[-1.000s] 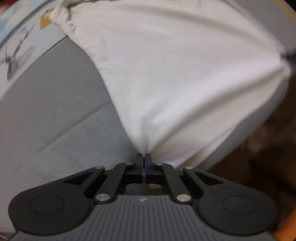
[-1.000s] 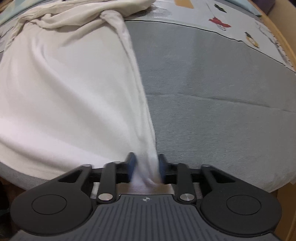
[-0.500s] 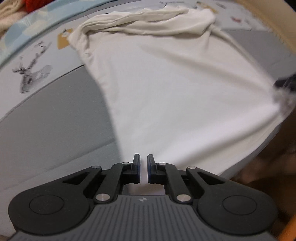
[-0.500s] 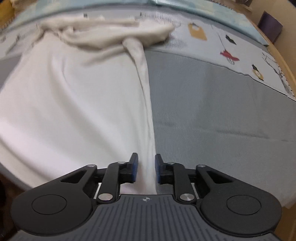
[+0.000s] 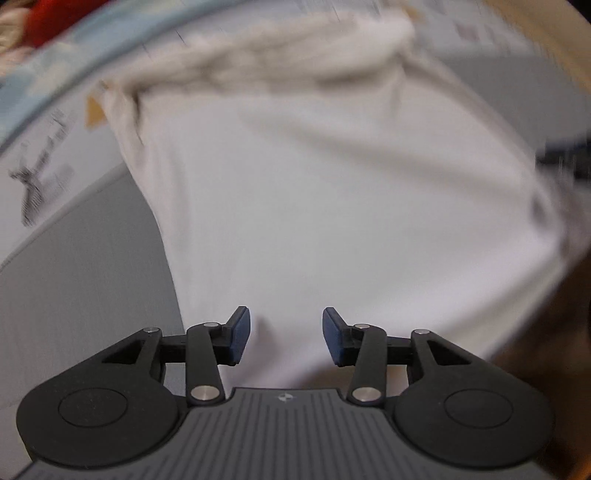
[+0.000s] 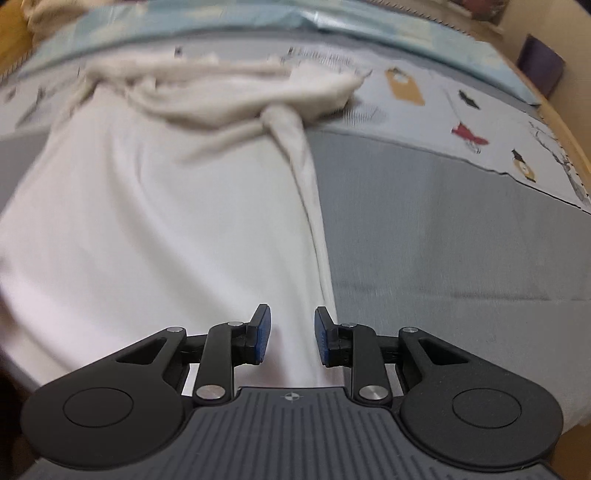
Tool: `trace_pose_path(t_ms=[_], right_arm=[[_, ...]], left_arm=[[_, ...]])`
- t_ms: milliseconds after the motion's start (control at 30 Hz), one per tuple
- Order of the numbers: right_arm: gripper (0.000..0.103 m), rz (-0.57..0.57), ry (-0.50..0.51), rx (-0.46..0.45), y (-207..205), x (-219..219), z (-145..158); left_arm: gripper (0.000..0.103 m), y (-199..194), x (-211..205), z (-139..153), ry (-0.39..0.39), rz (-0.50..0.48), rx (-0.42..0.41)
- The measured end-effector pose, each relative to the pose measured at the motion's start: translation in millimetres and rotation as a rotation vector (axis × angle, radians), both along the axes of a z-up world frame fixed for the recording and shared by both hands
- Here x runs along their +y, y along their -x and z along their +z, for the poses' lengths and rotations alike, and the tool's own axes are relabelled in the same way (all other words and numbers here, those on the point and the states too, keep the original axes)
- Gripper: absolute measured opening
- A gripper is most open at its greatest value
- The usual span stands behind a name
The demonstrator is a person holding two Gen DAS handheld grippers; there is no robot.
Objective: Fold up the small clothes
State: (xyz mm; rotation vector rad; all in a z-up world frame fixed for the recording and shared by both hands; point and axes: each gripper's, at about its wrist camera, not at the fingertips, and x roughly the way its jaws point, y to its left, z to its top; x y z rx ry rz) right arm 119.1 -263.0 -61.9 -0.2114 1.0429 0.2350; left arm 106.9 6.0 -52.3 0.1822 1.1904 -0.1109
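Grey bedding [image 5: 85, 280] with printed figures carries a white garment [image 5: 332, 206], spread flat, its far end seemingly bunched, though blur hides detail. Left hand-held gripper [image 5: 286, 334] hovers released over its near hem. From the right wrist, the right hand-held gripper [image 6: 291, 334] gapes above the garment's [image 6: 166, 229] right edge.

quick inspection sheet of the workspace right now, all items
surface: grey mattress pad, with a printed sheet at its far end
job's things: white garment spread flat, far end bunched and wrinkled
clutter: red item at the far edge, blurred
grippers: left tongs open and empty above the garment's near hem; right tongs open and empty above its right edge
cables: nothing seen
surroundings: wooden bed frame, dark purple object beyond it
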Motion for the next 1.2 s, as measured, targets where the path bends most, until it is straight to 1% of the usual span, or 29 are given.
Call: trace_pose_path(t_ms=[100, 133, 233, 267, 300, 400, 500, 533, 600, 667, 700, 733, 767, 800, 867, 900, 967, 1033, 1067, 1100, 1200], right_arm=[[0.027, -0.032, -0.053, -0.05, -8.2, 7.2, 8.9], [0.027, -0.038, -0.07, -0.067, -8.1, 10.3, 14.2], [0.027, -0.047, -0.118, -0.13, -13.6, 20.6, 24.9], [0.027, -0.046, -0.13, -0.154, -15.3, 24.8, 28.2], [0.027, -0.045, -0.141, -0.176, -17.1, 28.1, 31.3], [0.027, -0.058, -0.184, -0.257, -19.1, 37.5, 42.6], [0.027, -0.123, -0.212, -0.356, -27.5, 43.7, 59.2], [0.027, -0.16, -0.216, -0.376, -35.0, 45.0, 64.6], [0.03, -0.191, -0.241, -0.364, -56.9, 48.4, 73.9], [0.032, -0.209, -0.242, -0.343, -82.4, 54.5, 79.8], [0.032, -0.227, -0.262, -0.34, -93.1, 54.3, 80.8], [0.033, -0.24, -0.302, -0.334, -101.4, 51.4, 79.1], [0.033, -0.244, -0.337, -0.321, -106.3, 47.7, 73.7], [0.033, -0.247, -0.352, -0.29, -112.1, 44.2, 66.8], [0.033, -0.291, -0.336, -0.195, -123.4, 40.6, 55.9], [0.033, -0.302, -0.349, -0.168, -126.6, 38.5, 53.6], [0.032, -0.28, -0.38, -0.168, -129.4, 38.3, 53.9], [0.02, -0.262, -0.382, -0.19, -130.6, 39.2, 54.3], [0.005, -0.26, -0.387, -0.194, -132.6, 37.8, 53.1], [0.002, -0.261, -0.396, -0.185, -135.0, 36.2, 51.4], [0.002, -0.284, -0.431, -0.133, -143.6, 28.6, 44.3]], left_arm=[[0.059, -10.8, -3.3, 21.1, 0.049, 0.078, -0.13], [0.063, -14.0, -5.2, 29.1, 0.061, 0.1, -0.182], [0.077, -25.8, -12.1, 50.2, 0.049, 0.147, -0.314], [0.078, -28.0, -16.1, 56.3, 0.05, 0.164, -0.359], [0.078, -29.8, -18.0, 63.4, 0.061, 0.171, -0.383], [0.078, -45.7, -23.2, 67.9, 0.056, 0.215, -0.418], [0.078, -54.0, -27.8, 69.8, 0.04, 0.234, -0.449], [0.078, -57.8, -30.7, 68.7, 0.02, 0.234, -0.449], [0.076, -66.4, -35.8, 67.0, -0.014, 0.236, -0.457], [0.065, -67.7, -35.3, 64.8, -0.02, 0.234, -0.474], [0.059, -70.5, -37.5, 65.8, -0.022, 0.225, -0.485], [0.038, -71.8, -37.9, 63.9, -0.02, 0.213, -0.494], [0.007, -74.2, -38.8, 62.9, -0.009, 0.194, -0.499], [0.001, -77.8, -40.2, 62.9, 0.004, 0.178, -0.506], [0.0, -85.9, -45.7, 64.8, 0.011, 0.147, -0.543], [0.0, -93.7, -50.1, 66.0, 0.003, 0.126, -0.56], [0.0, -111.0, -55.1, 63.5, 0.017, 0.11, -0.562], [0.0, -134.7, -57.5, 55.9, 0.043, 0.122, -0.531], [0.0, -146.3, -59.7, 51.2, 0.043, 0.127, -0.516], [0.0, -157.3, -62.3, 46.5, 0.046, 0.122, -0.505], [0.001, -186.5, -70.5, 30.6, 0.037, 0.093, -0.489]])
